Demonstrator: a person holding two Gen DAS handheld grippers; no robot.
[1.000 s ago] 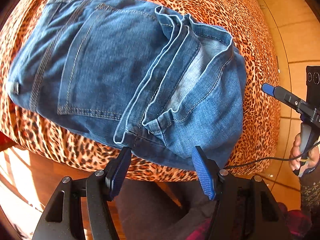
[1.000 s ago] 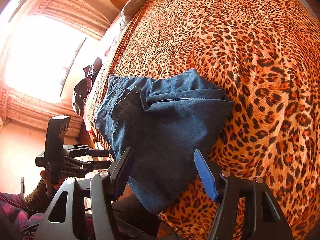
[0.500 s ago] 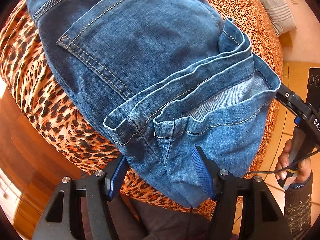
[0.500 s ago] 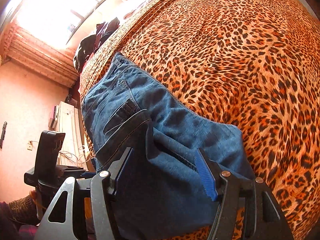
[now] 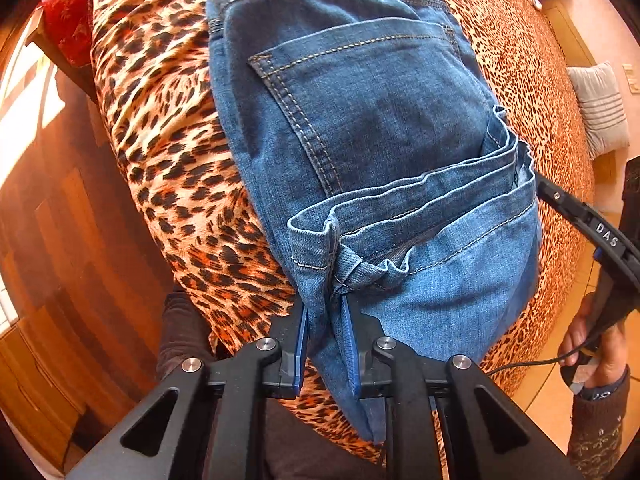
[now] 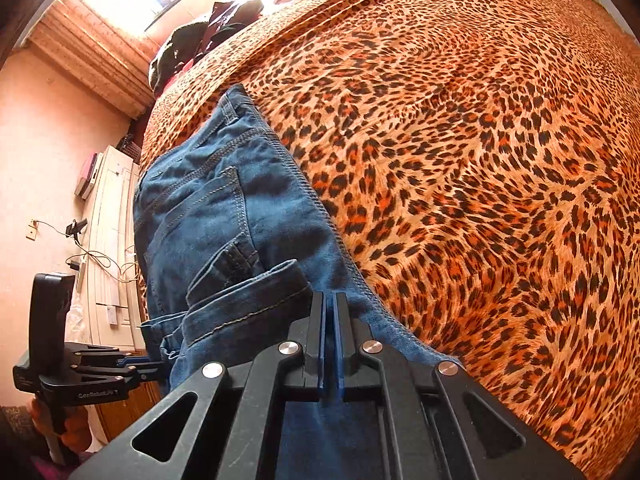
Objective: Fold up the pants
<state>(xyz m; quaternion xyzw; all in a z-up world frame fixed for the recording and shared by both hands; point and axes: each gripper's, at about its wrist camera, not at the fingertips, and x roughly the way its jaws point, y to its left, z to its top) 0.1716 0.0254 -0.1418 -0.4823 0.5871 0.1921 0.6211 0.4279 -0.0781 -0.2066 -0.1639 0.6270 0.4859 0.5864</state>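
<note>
In the left wrist view, a red cloth (image 5: 66,20) at ten o'clock is cut off by the lens edge, and the wooden floor (image 5: 48,240) at nine o'clock is washed out by glare. The folded blue jeans (image 5: 360,128) fill the centre, lying on the leopard-print bedspread (image 5: 180,152) near the bed's edge, a stitched back pocket (image 5: 352,100) facing up and the bunched leg hems (image 5: 400,220) stacked toward five o'clock. The left gripper (image 5: 325,344) has its blue pads drawn narrow on a hanging fold of denim at six o'clock; the cloth hides how deep the bite goes. At three o'clock the right gripper (image 5: 536,184) disappears behind the jeans' edge, so its tips cannot be seen here, and the person's right hand (image 5: 592,344) holds its handle at four o'clock. A grey pillow (image 5: 600,112) sits at two o'clock.

In the right wrist view, the left gripper (image 6: 154,364) shows at eight o'clock, its tips buried in the denim. A white cabinet (image 6: 112,240) stands at nine o'clock, and a dark clothing heap (image 6: 188,48) at eleven o'clock is hard to make out against the bright window. The jeans (image 6: 224,216) run from centre toward six o'clock. The right gripper (image 6: 329,344) is pinched nearly closed on a thin layer of the jeans' edge. Open bedspread (image 6: 480,160) spreads from one to four o'clock.
</note>
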